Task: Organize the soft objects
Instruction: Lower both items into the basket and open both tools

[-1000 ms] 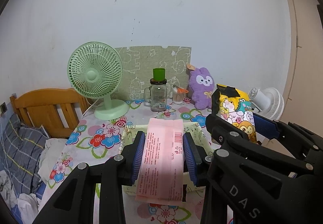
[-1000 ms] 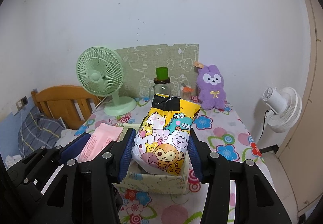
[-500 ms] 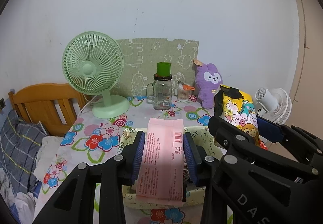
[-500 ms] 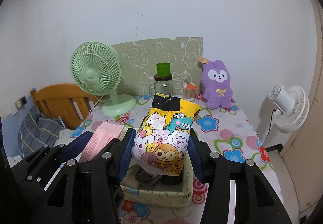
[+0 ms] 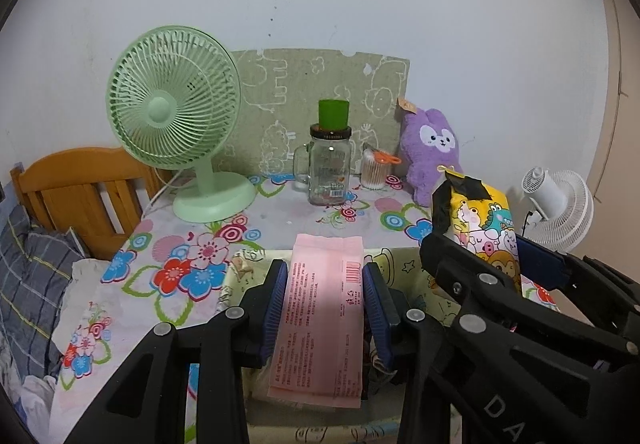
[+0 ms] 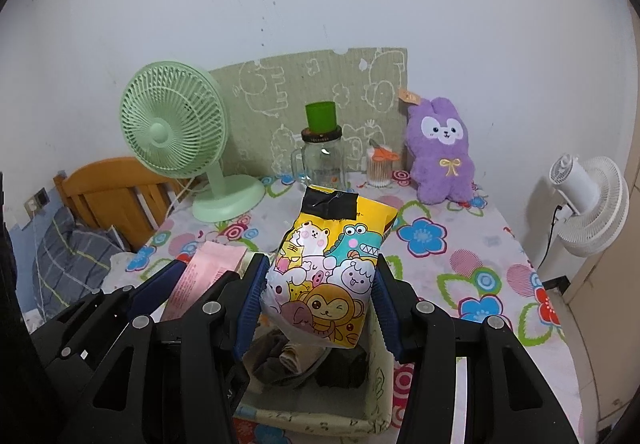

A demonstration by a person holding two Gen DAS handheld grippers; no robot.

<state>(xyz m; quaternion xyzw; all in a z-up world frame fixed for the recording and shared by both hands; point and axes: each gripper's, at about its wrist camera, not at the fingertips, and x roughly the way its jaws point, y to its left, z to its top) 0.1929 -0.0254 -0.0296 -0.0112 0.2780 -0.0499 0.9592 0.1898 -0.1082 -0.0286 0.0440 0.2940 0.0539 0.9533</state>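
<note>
The left gripper (image 5: 323, 302) pinches a pink packet (image 5: 322, 320) over the near storage box (image 5: 404, 260). The right gripper (image 6: 318, 310) pinches a yellow cartoon bag (image 6: 326, 276); only its view shows dark folded cloths (image 6: 296, 358) inside. A purple plush rabbit (image 6: 440, 159) sits far right.

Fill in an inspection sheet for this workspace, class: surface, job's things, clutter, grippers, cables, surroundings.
Surface: floral tablecloth covers the table.
Job's things: pink packet and cartoon animal bag held above the fabric storage box, which holds dark cloths.
Clutter: green desk fan, glass mug jar, cotton swab tub, purple plush bunny.
Grippers: left gripper clamps the packet; right gripper clamps the bag.
Cables: white fan's black cord.
Surroundings: wooden headboard, white fan.
</note>
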